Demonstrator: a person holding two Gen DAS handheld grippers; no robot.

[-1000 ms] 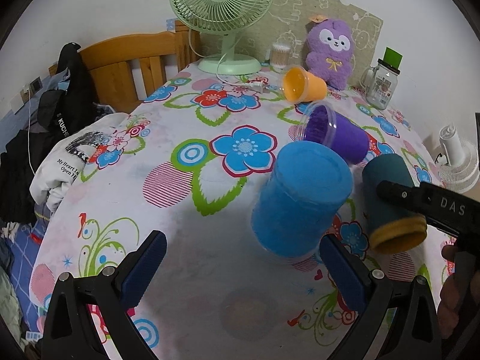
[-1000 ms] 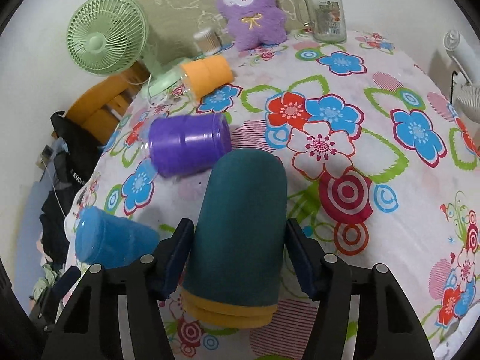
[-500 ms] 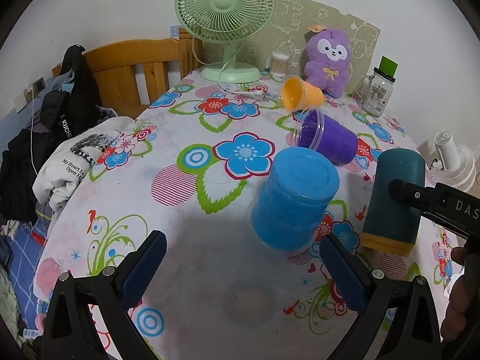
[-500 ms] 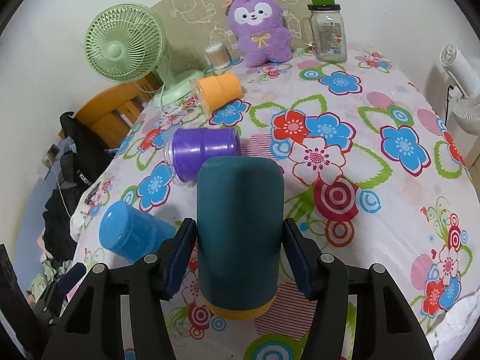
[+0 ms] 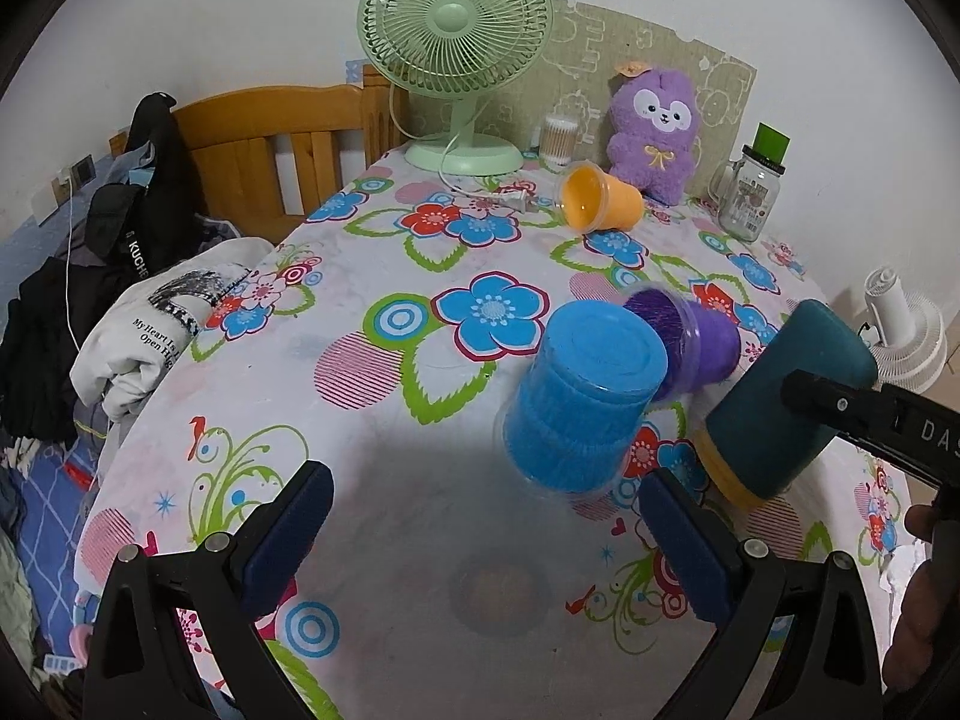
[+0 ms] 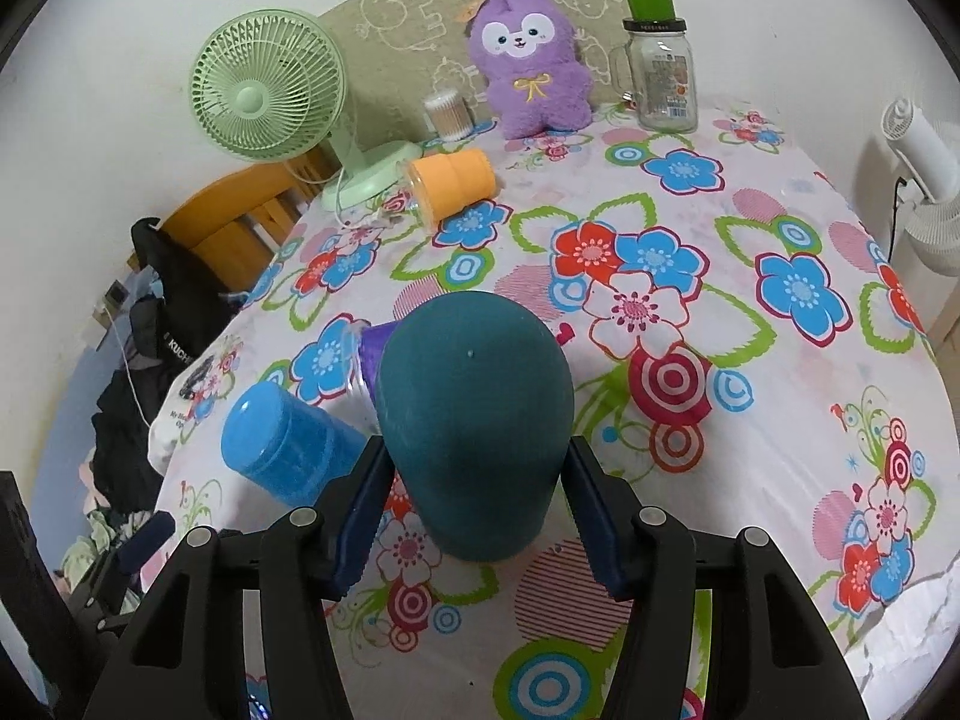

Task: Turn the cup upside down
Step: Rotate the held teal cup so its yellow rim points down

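Observation:
My right gripper (image 6: 474, 480) is shut on a dark teal cup (image 6: 474, 414), which has a yellow rim. It holds the cup upside down, rim at the tablecloth and tilted; the cup also shows in the left wrist view (image 5: 786, 402). My left gripper (image 5: 480, 516) is open and empty, just in front of a blue cup (image 5: 585, 396) that stands upside down. A purple cup (image 5: 690, 342) lies on its side behind the blue one. An orange cup (image 5: 600, 195) lies on its side farther back.
A round table with a flowered cloth (image 5: 420, 324). At the back stand a green fan (image 5: 456, 54), a purple plush toy (image 5: 657, 132), a glass jar mug (image 5: 747, 192) and a cotton swab jar (image 5: 558, 141). A wooden chair (image 5: 264, 156) with clothes is at the left.
My right gripper has turned the teal cup from lying on its side to bottom up, rim down at the table. The left gripper has pulled back a little, still open.

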